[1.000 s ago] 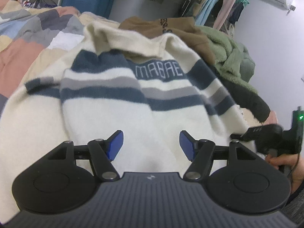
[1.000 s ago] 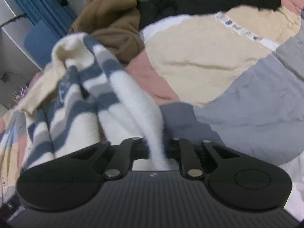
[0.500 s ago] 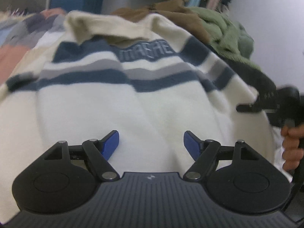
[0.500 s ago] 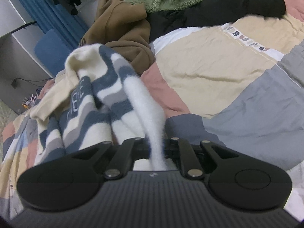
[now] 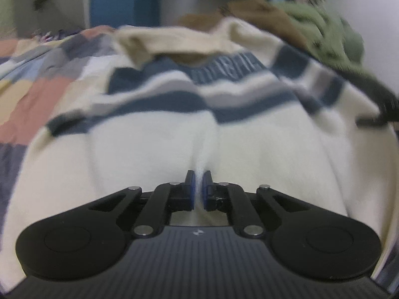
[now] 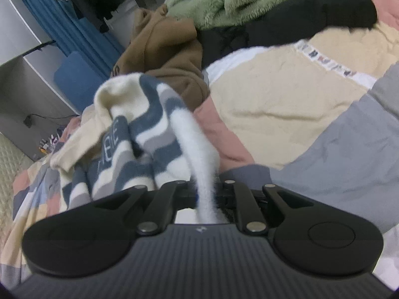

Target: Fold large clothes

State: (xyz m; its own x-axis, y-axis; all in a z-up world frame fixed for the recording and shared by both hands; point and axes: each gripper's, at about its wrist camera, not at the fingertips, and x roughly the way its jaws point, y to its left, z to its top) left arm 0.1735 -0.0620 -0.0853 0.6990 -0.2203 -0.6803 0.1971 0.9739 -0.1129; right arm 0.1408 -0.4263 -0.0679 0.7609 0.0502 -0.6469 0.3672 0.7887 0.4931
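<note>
We see the striped sweater [image 5: 174, 114] spread over a bed whose patchwork quilt [image 6: 294, 104] shows cream, pink and grey blocks. Our left claw [image 5: 198, 186] pinches a ridge of its white hem; our right claw [image 6: 207, 194] grips another white fold. Beyond lie a brown hoodie [image 6: 162, 49], a green fleece [image 6: 224, 2] and a black garment [image 6: 299, 17], before a blue curtain [image 6: 62, 25].

Your left wrist view: heavy motion blur, dim flat indoor light. Right view sharper; fisheye edges bend, corners vignette.
</note>
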